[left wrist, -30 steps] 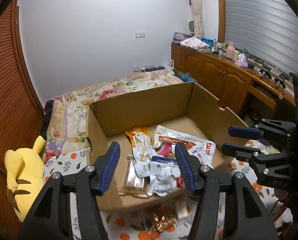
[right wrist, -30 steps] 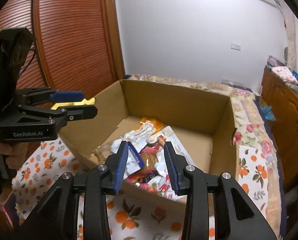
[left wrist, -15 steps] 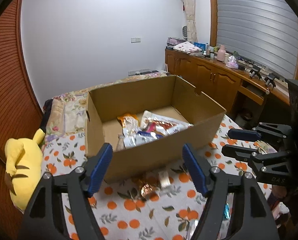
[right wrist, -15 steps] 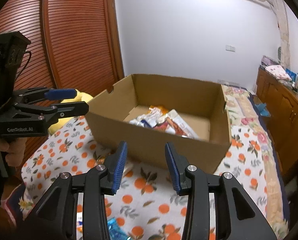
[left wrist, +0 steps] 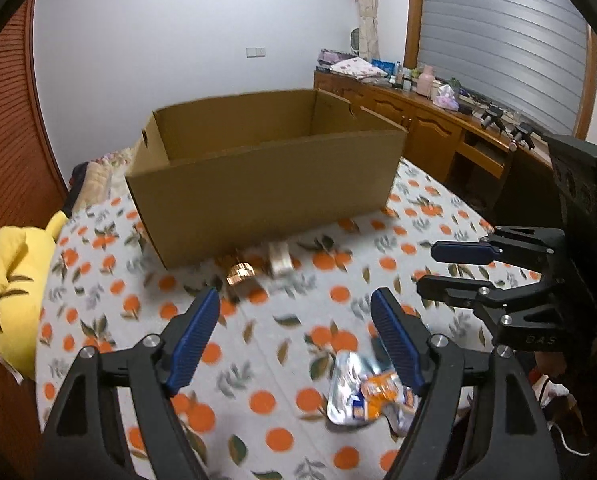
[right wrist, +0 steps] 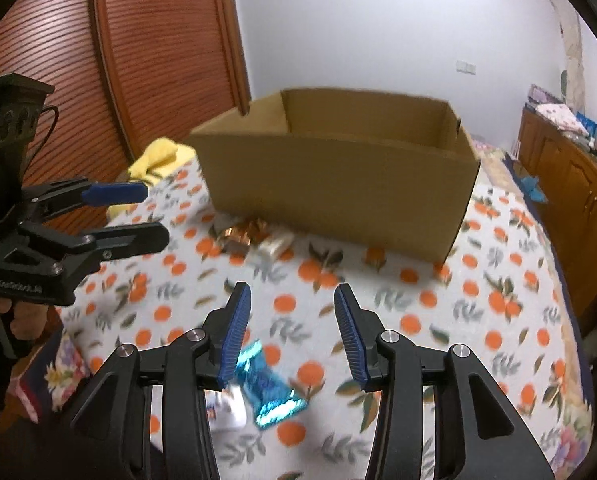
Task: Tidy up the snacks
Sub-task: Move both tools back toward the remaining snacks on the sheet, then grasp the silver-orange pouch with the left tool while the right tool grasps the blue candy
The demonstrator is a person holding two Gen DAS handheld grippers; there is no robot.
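Cardboard box (left wrist: 258, 184) stands beyond both empty tools, left (left wrist: 294, 336) and right (right wrist: 292, 332), jaws just widening.

A broad stretch of the orange-print cloth (left wrist: 258, 344) lies bare between the near edge and the cardboard box (left wrist: 266, 196), and free passage is offered there. The far side is blocked by the box's tall front wall. Just before that wall the way is narrowed by a copper-coloured wrapper (left wrist: 240, 272) and a pale packet (left wrist: 279, 262). Nearer, a silver-and-orange packet (left wrist: 362, 396) lies to the right and a shiny blue packet (right wrist: 270, 388) beside a white packet (right wrist: 228, 408). The left edge is bordered by a yellow plush toy (left wrist: 12, 292); the right by a wooden cabinet (left wrist: 438, 136).
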